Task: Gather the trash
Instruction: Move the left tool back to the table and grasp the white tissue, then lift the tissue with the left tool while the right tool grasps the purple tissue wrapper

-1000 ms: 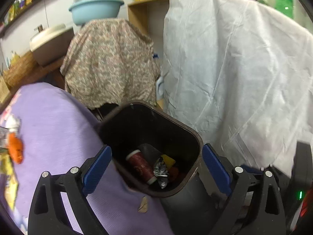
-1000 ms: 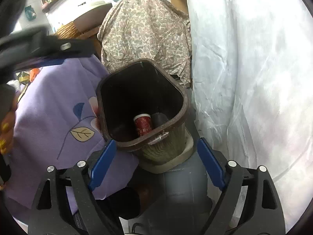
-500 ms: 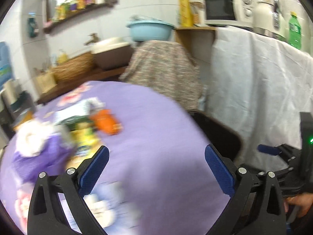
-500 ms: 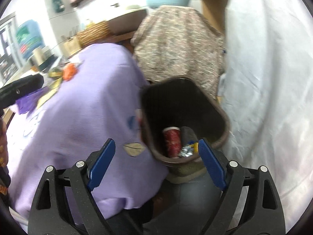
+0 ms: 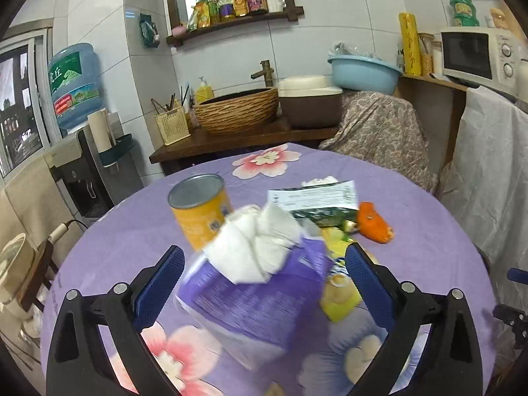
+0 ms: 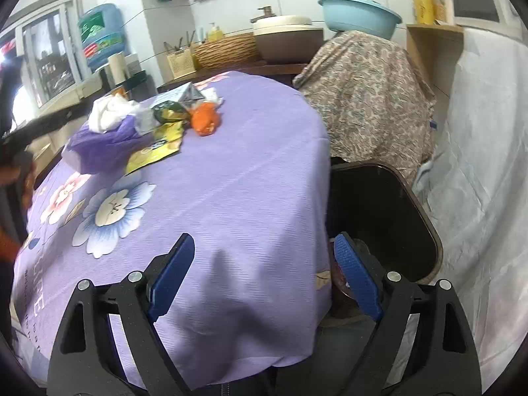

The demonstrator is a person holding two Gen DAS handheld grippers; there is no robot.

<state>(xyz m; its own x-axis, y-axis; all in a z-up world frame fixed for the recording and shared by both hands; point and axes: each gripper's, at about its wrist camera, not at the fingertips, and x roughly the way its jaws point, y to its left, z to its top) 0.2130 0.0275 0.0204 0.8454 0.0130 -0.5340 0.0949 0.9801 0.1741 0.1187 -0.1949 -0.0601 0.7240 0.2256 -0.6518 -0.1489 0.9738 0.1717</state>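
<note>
Trash lies on the round table under a purple flowered cloth [image 5: 429,257]. A purple tissue pack [image 5: 250,297] with white tissue [image 5: 260,241] sticking out sits right between the fingers of my left gripper [image 5: 262,280], which is open and not touching it. Behind it stand a yellow can [image 5: 201,211], a yellow wrapper [image 5: 340,293], a green wrapper [image 5: 323,214], a paper sheet [image 5: 313,194] and an orange peel [image 5: 373,221]. My right gripper [image 6: 264,277] is open and empty over the table's near edge, beside the dark bin [image 6: 389,217]. The same pile, with its tissue pack [image 6: 102,142] and peel [image 6: 204,118], shows far left.
A sink counter with a woven basket [image 5: 237,109] and brown basin [image 5: 310,105] runs behind the table. A patterned cloth cover [image 6: 366,95] and white sheet [image 6: 488,171] flank the bin. A water dispenser [image 5: 79,151] stands left. A hand [image 6: 16,171] shows at the left edge.
Both grippers have swung left and up from over the bin to the table. The left one now frames the tissue pack; the bin has slid to the right of the right wrist view.
</note>
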